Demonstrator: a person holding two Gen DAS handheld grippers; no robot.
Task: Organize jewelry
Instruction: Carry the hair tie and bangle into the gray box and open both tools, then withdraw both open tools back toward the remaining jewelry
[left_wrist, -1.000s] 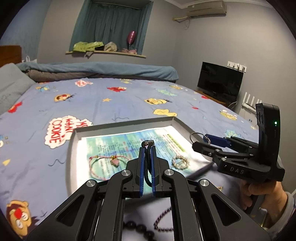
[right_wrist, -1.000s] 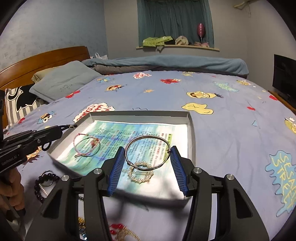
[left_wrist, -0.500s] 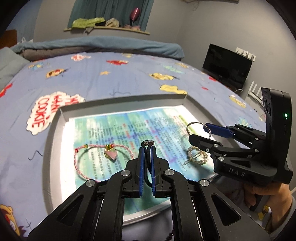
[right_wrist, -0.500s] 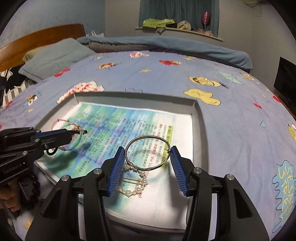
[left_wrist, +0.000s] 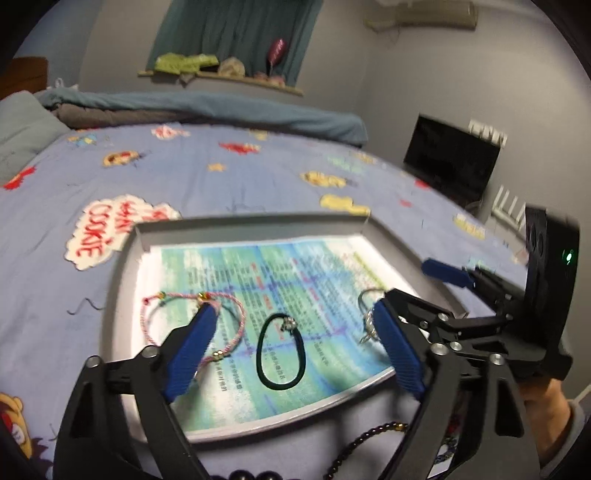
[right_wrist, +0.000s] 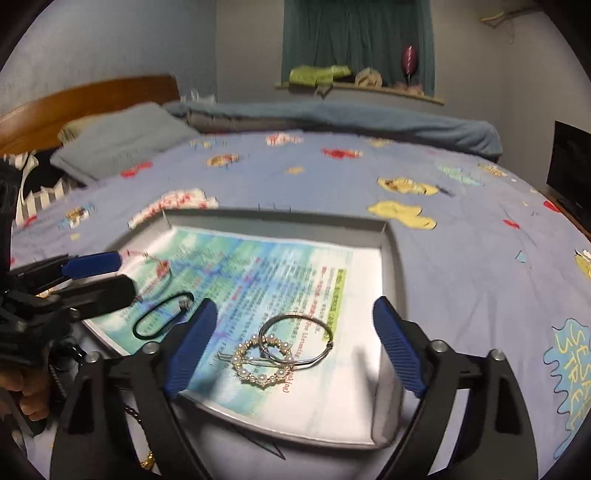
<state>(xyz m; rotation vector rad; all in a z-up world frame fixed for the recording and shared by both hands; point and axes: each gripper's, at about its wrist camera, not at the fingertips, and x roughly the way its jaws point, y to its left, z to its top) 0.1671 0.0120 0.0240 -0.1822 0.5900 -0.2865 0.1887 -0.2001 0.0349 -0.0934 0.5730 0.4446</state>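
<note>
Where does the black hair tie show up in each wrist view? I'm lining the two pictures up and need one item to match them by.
Left wrist view: the black hair tie lies at lower centre on the printed sheet in the tray, between the opening left gripper's fingers.
Right wrist view: hair tie at left of centre, near the tray's left edge.
Shared landmark: the pink cord bracelet, beside it in both.
</note>
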